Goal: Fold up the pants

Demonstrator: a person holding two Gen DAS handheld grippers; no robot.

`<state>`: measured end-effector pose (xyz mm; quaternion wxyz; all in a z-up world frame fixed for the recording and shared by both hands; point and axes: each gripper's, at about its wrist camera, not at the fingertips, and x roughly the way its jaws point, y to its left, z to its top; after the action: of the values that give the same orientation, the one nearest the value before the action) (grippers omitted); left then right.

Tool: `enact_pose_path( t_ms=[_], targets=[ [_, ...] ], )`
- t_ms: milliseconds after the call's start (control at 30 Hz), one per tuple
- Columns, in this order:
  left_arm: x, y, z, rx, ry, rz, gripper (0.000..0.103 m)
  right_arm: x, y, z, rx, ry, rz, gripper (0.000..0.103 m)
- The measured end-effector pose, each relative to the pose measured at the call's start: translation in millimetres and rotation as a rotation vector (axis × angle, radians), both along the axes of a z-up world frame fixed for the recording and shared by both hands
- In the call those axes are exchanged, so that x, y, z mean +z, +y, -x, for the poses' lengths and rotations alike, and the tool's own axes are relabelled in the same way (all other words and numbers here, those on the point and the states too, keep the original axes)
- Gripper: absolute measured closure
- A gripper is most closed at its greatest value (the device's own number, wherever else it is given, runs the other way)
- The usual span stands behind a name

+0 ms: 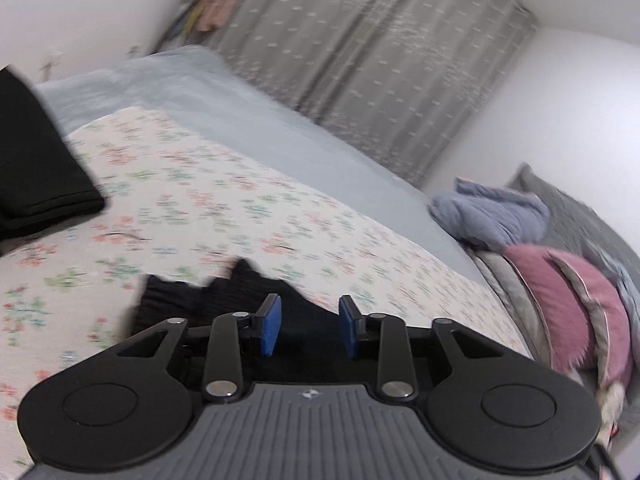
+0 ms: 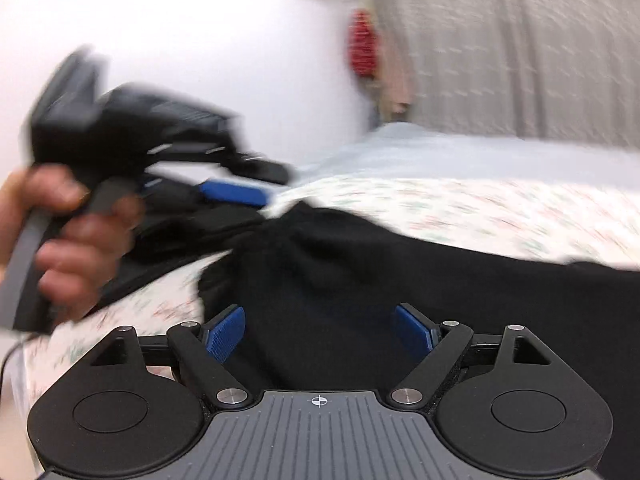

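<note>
The black pants (image 2: 380,280) lie on the floral sheet (image 2: 500,208), directly under both tongs, long axis running rightward. Right gripper (image 2: 320,336) is wide open, empty; left gripper (image 1: 308,326) partly open, gripping nothing visible.

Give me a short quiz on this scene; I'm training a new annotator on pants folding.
1. True or false: the right tool is shut on the black pants.
2. The sheet under the pants is: A striped, B floral, C plain.
3. What colour is the pillow at the bed's edge?
Key: 1 false, its jaws stand wide apart over the pants; 2 B; 3 pink.
</note>
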<state>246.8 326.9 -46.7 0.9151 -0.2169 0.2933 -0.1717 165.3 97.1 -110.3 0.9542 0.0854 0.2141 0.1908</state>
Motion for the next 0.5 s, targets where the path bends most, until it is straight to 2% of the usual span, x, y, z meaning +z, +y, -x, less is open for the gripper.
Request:
enact_pose_path(
  t_ms=[67,100,167,233,300,367,433,500],
  targets=[
    [-3,-29,2,-0.029,0.006,-0.056,0.068,0,-31,-5,-0.092,0.047,-0.062,0.019],
    [-6,-44,2,-0.045,0.016,-0.091,0.067,11,-45,-19,-0.136,0.072,-0.078,0.019],
    [-14,-72,1,-0.072,0.031,-0.174,0.066,8,-68,-24,-0.197,0.121,-0.074,0.019],
    [-23,-91,-3,-0.078,0.059,-0.237,0.066,-1,-78,-30,-0.215,0.188,-0.017,0.019],
    [-37,-101,-10,-0.053,0.127,-0.291,0.066,-17,-82,-30,-0.219,0.282,0.079,0.019],
    [-54,-103,-20,-0.001,0.233,-0.343,0.066,-26,-82,-13,-0.176,0.252,0.145,0.019],
    [-72,-99,-29,0.042,0.322,-0.362,0.068,-27,-74,-1,-0.159,0.250,0.209,0.019],
    [-78,-93,-32,0.066,0.334,-0.345,0.075,-26,-70,1,-0.145,0.266,0.232,0.019]
  ],
)
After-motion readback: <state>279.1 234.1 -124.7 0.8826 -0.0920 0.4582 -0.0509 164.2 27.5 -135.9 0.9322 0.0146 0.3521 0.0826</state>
